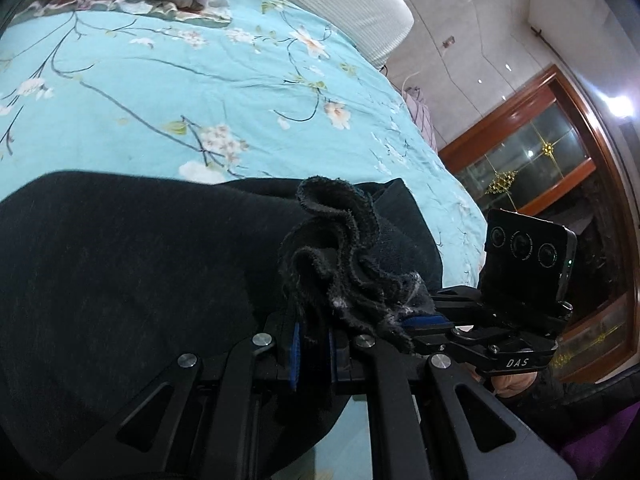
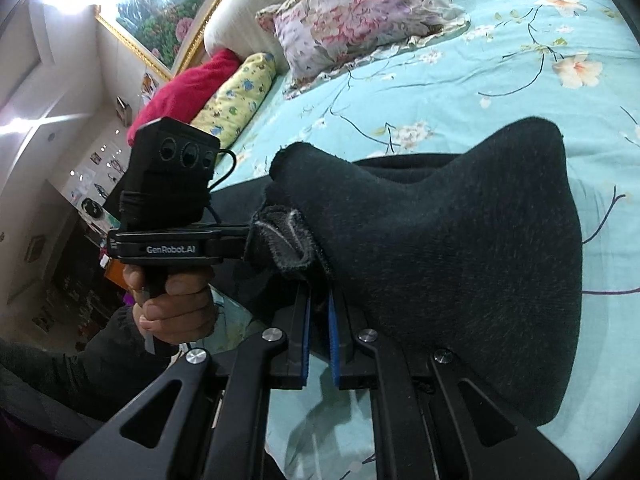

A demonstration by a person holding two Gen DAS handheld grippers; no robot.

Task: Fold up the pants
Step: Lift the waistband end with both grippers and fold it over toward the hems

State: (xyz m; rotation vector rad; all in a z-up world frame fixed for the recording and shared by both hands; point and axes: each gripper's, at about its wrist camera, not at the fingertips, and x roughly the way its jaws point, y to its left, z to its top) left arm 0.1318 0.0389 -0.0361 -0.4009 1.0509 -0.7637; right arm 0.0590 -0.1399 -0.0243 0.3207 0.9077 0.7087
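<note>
Left wrist view: left gripper [image 1: 314,322] clenched on frayed edge of black pants [image 1: 120,280]; pants lie on floral bedspread [image 1: 160,80]; right gripper [image 1: 430,322] alongside, apparently pinching same bunch.

Right wrist view: right gripper [image 2: 318,304] clamped on pants [image 2: 460,240] hem; hand [image 2: 172,304] grips left gripper handle.

pants [image 1: 120,280]: dark knitted cloth, matt, fuzzy, with frayed hems
bedsheet [image 1: 160,92]: smooth printed cotton-like cloth, lightly creased
left tool [image 1: 314,354]: matt black plastic, shiny metal rivets, blue ribbed pads
cabinet [image 1: 560,128]: glossy varnished wood, glass panes
</note>
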